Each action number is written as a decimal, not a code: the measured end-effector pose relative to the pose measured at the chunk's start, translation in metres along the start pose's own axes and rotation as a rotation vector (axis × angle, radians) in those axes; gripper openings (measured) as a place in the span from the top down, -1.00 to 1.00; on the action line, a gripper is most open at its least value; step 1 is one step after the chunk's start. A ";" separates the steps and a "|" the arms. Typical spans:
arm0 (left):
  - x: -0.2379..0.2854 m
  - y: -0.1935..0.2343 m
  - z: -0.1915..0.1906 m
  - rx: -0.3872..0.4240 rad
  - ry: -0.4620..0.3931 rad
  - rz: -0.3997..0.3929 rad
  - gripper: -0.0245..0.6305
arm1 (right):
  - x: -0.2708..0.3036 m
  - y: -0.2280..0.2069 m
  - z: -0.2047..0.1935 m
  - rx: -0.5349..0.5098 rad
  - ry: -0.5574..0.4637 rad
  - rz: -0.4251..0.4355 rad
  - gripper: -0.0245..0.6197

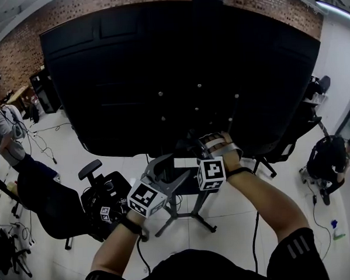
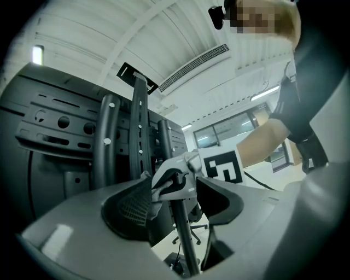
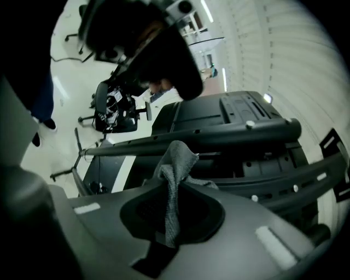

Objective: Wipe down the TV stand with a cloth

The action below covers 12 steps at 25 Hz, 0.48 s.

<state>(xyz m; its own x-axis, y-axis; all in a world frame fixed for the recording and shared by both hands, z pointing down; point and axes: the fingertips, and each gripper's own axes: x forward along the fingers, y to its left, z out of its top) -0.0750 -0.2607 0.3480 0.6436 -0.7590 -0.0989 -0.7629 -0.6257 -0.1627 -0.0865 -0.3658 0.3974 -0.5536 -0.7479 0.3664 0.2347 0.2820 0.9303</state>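
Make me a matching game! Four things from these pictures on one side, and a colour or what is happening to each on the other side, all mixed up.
Things:
1. cloth
2. left gripper
3. TV
4. floor

Colours and states:
A. big and black, seen from the back
B. jaws apart, with a thin pole between them
C. pale tiles
D. grey, pinched in the right gripper

Pairs: 1-D, 2-B, 3-A, 4-C

No words, numbers or brand names can be read on anything
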 end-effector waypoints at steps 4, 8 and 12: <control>0.002 -0.009 0.017 0.004 -0.044 -0.007 0.04 | -0.042 -0.022 0.004 0.327 -0.157 -0.031 0.83; 0.000 -0.020 0.044 0.004 -0.116 0.011 0.02 | -0.092 -0.043 -0.008 0.583 -0.244 -0.108 0.83; -0.007 -0.033 0.050 -0.020 -0.139 0.022 0.02 | -0.139 -0.030 -0.015 0.824 -0.308 -0.159 0.83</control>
<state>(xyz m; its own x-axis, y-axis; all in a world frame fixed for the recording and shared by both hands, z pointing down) -0.0511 -0.2257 0.3048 0.6280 -0.7410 -0.2376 -0.7770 -0.6139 -0.1392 -0.0040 -0.2793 0.3180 -0.7485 -0.6539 0.1101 -0.4465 0.6198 0.6454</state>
